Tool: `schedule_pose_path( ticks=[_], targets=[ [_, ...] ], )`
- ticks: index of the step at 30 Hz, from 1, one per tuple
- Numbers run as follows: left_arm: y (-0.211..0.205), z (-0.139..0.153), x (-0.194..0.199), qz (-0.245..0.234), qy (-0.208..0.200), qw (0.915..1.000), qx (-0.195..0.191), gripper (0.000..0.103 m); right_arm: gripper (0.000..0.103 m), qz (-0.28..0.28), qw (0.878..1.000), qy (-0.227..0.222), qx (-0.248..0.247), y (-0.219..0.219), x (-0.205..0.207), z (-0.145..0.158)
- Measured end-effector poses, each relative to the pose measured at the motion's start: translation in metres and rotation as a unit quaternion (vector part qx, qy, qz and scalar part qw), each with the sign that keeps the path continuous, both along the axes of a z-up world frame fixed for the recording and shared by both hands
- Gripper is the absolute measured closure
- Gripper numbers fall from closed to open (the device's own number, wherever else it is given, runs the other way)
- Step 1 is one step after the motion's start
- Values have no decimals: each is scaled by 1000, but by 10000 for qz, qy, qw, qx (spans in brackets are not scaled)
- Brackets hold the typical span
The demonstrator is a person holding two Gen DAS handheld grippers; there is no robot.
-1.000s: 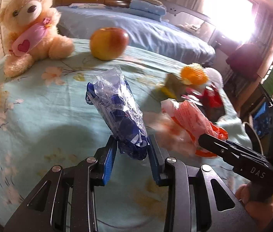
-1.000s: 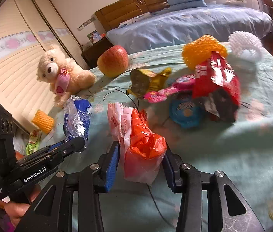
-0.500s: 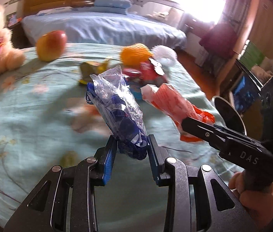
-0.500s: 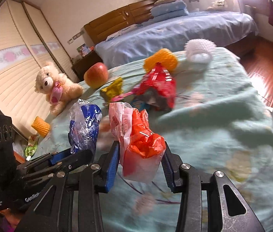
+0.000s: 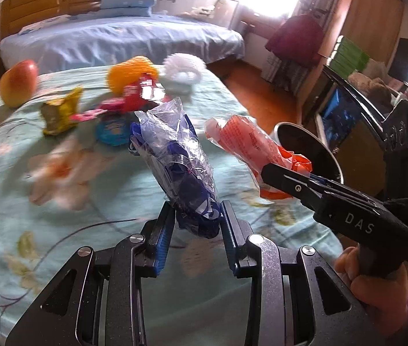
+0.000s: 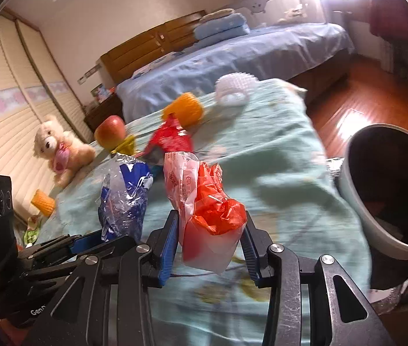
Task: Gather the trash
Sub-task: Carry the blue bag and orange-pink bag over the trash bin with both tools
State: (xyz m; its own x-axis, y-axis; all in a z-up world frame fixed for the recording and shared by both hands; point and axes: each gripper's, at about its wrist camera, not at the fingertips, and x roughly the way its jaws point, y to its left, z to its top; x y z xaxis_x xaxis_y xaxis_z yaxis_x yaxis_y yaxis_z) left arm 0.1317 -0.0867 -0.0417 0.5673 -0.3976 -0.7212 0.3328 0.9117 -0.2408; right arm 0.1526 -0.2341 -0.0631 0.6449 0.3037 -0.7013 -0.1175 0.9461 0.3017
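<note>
My left gripper (image 5: 196, 225) is shut on a crumpled blue and clear plastic wrapper (image 5: 175, 155), held above the bed cover; the wrapper also shows in the right wrist view (image 6: 123, 199). My right gripper (image 6: 209, 245) is shut on a red and white plastic bag (image 6: 201, 201), which also shows in the left wrist view (image 5: 250, 147). A round grey trash bin (image 6: 388, 190) with a dark inside stands at the right past the cover's edge; its rim also shows in the left wrist view (image 5: 328, 155). More wrappers, red (image 6: 172, 141) and yellow (image 5: 59, 112), lie on the cover.
On the light green flowered cover (image 5: 31, 201) lie an apple (image 5: 18, 86), an orange foam net (image 5: 130, 72), a white foam net (image 5: 182, 67) and a teddy bear (image 6: 59, 150). A blue bed (image 6: 232, 57) stands behind. Wooden floor (image 6: 362, 98) lies to the right.
Both grippers have swung to the right with their trash still held. The trash bin has come into view at the right, and the teddy bear has slid out of the left wrist view.
</note>
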Motion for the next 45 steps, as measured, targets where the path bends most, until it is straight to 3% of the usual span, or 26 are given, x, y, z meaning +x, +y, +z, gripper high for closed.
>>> schedule_pose_path(
  ticks=[13, 45],
  targets=[
    [-57, 1, 5, -594, -47, 9982, 30, 72, 62, -648, 9978, -74, -91, -57, -12, 5],
    [-157, 2, 25, -1325, -28, 9910, 199, 72, 62, -1739, 9844, -107, -239, -158, -11, 3]
  ],
)
